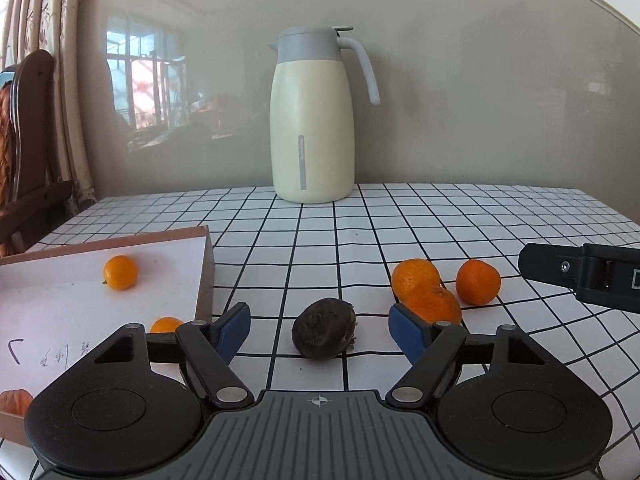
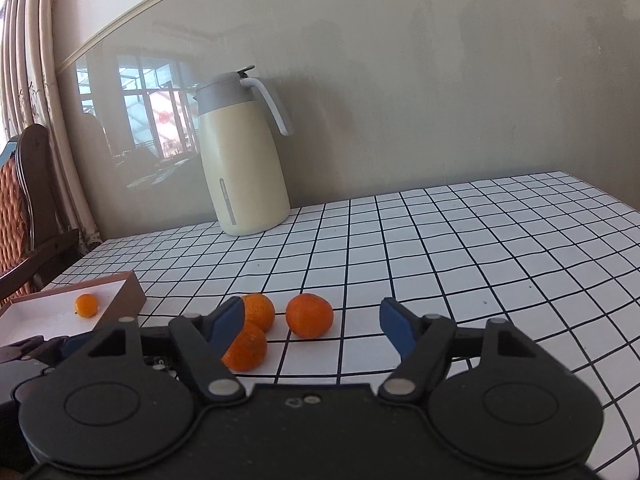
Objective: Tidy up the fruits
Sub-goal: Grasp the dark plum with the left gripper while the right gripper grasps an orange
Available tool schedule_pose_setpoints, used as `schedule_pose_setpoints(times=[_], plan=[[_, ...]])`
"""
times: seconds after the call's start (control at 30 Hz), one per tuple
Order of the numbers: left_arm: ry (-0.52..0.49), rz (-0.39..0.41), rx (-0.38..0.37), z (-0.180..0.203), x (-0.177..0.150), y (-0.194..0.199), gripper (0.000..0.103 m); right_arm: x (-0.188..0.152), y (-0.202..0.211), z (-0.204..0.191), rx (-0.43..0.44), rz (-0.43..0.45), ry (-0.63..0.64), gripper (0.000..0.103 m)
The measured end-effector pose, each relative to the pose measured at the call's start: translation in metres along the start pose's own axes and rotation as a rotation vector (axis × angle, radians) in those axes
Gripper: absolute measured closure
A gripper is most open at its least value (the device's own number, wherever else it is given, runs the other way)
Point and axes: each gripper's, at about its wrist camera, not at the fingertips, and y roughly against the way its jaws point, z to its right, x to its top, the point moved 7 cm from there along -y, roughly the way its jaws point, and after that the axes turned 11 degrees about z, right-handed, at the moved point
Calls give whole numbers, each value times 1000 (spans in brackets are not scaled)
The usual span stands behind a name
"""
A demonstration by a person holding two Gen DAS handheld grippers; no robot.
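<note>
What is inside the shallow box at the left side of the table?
The box holds one small orange fruit on its white floor, and another orange fruit partly hidden behind the left gripper. Anything nearer is covered.

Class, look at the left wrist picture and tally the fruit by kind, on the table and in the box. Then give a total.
Tangerines on the table: 3
Small orange fruits in the box: 2
Dark brown fruit on the table: 1
Ribbed orange fruit, cut off at the picture's edge: 1
Total: 7
</note>
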Motion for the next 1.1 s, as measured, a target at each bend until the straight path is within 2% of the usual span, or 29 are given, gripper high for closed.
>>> schedule_pose_setpoints(times=[0.1, 0.13, 0.23, 0.5, 0.57, 0.67, 0.77, 1.0, 1.1], plan=[[-3, -16, 4, 2, -3, -6, 34, -3, -7, -1, 0, -21, 3, 40], [-2, -23, 0, 2, -4, -8, 39, -4, -10, -1, 0, -30, 3, 44], [-1, -44, -7, 6, -8, -13, 44, -5, -16, -1, 3, -51, 1, 51], [-21, -43, -2, 12, -9, -20, 44, -7, -32, 3, -3, -88, 8, 53], [-16, -56, -6, 13, -11, -22, 49, -7, -36, 4, -8, -95, 17, 54], [-7, -61, 0, 12, -11, -24, 50, -8, -44, 6, -9, -113, 8, 55], [-3, -60, 21, 11, -11, -25, 62, -9, -52, 7, -6, -137, 2, 57], [-15, -62, 33, 14, -14, -27, 63, -17, -72, 6, 11, -185, -27, 57], [13, -86, 27, 11, -15, -30, 62, -21, -78, 5, 9, -201, -24, 58]])
